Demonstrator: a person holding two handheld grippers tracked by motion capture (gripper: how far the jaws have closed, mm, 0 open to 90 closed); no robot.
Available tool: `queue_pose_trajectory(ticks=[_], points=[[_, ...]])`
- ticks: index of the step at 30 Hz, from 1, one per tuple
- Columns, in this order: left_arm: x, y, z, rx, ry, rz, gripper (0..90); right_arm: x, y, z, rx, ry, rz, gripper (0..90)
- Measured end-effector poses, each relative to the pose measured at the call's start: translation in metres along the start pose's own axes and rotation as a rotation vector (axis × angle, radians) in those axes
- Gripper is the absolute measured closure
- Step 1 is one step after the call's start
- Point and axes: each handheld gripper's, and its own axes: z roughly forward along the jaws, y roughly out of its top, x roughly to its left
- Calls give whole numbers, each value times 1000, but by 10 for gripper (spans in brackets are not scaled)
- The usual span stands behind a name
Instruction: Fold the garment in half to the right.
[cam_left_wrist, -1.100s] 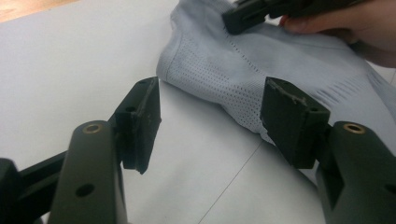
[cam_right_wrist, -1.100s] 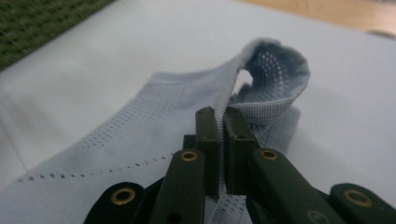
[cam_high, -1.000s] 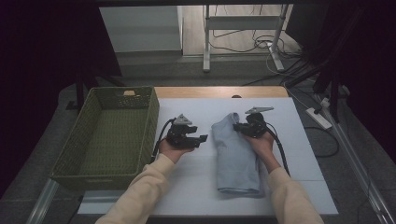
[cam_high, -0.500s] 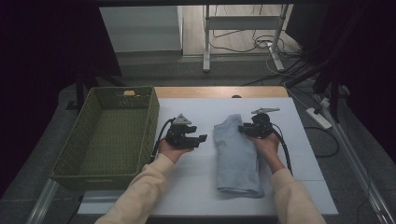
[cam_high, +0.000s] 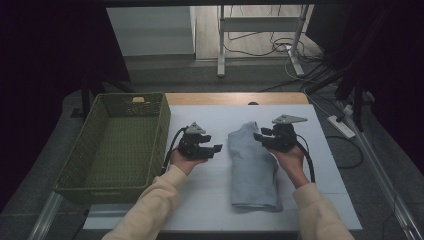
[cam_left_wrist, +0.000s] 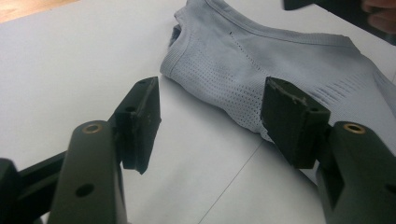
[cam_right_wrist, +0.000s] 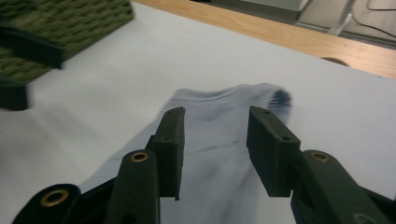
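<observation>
A folded light blue garment (cam_high: 252, 172) lies lengthwise on the white table top (cam_high: 200, 200). My right gripper (cam_high: 258, 136) hovers over the garment's upper right edge and points left. Its jaws have just been opening and stand apart, with nothing pressed between them. In the right gripper view the cloth (cam_right_wrist: 215, 105) lies below the open right gripper (cam_right_wrist: 217, 128). My left gripper (cam_high: 217, 148) rests open just left of the garment and points at it. Seen from the left gripper (cam_left_wrist: 212, 105), the garment's perforated neck end (cam_left_wrist: 261, 56) lies a little ahead.
A green woven basket (cam_high: 162, 127) stands at the table's left side, also seen as the basket (cam_right_wrist: 70, 18) in the right gripper view. The wooden far edge (cam_high: 235, 98) bounds the table. Cables and a power strip (cam_high: 342, 127) lie on the floor at right.
The right gripper was shut on the garment's top edge; it has let go, opened, and lifted slightly up and to the right. The left gripper has stayed still.
</observation>
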Motion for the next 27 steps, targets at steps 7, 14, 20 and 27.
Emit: queue_pose_trajectory(ticks=[7,14,20,27], points=[[-1,0,0,-4,-1,1,382,36,-6,-19,14,103,-51,745],[-2,1,0,-4,-1,4,383,63,-14,-14,65,166,-119,889],[-1,0,-1,-4,-2,2,383,69,-28,-2,140,164,-146,890],[-1,0,0,0,-1,3,381,73,-47,-2,204,156,-168,891]])
